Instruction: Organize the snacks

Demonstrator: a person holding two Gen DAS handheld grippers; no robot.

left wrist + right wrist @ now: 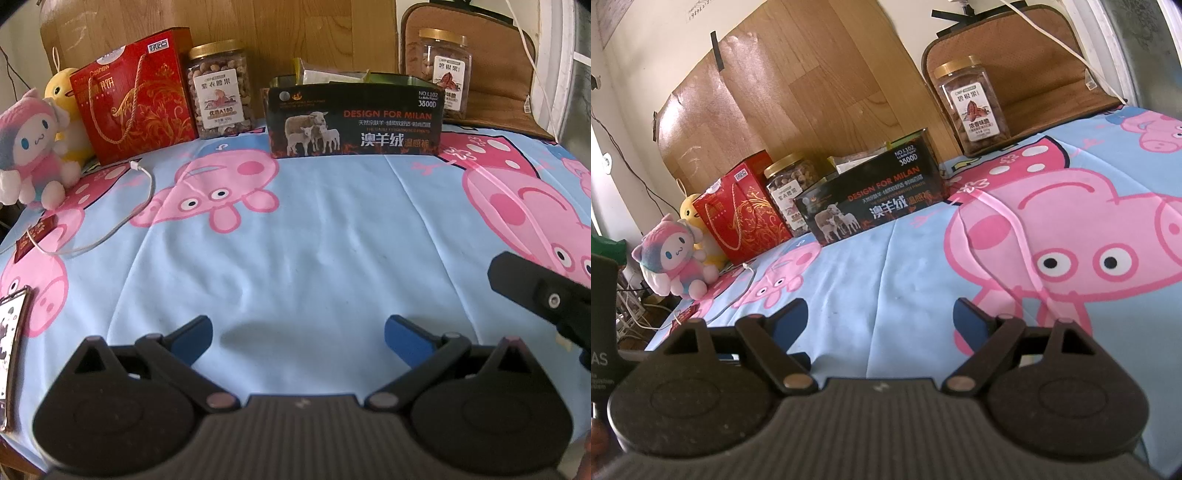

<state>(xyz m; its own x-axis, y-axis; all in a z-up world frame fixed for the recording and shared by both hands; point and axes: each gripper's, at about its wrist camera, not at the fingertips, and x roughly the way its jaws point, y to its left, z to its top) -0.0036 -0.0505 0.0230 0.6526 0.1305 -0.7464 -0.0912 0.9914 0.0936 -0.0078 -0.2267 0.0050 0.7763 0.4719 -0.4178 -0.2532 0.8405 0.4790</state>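
Note:
A black box (354, 122) (871, 199) printed with sheep stands at the far edge of the bed, with packets sticking out of its open top. Left of it are a nut jar (221, 88) (788, 184) with a gold lid and a red cashew gift box (136, 96) (742, 214). A second nut jar (445, 72) (971, 103) stands to the right on a brown cushion. My left gripper (297, 338) is open over the bare blue sheet, well short of the box. My right gripper (881, 319) is open too, holding nothing.
Two plush toys (33, 147) (677, 254) sit at the far left. A white cable (110, 225) and a small red packet (35, 236) lie on the sheet's left side. A phone (11, 339) lies at the left edge. The right gripper's body (546, 295) shows at right.

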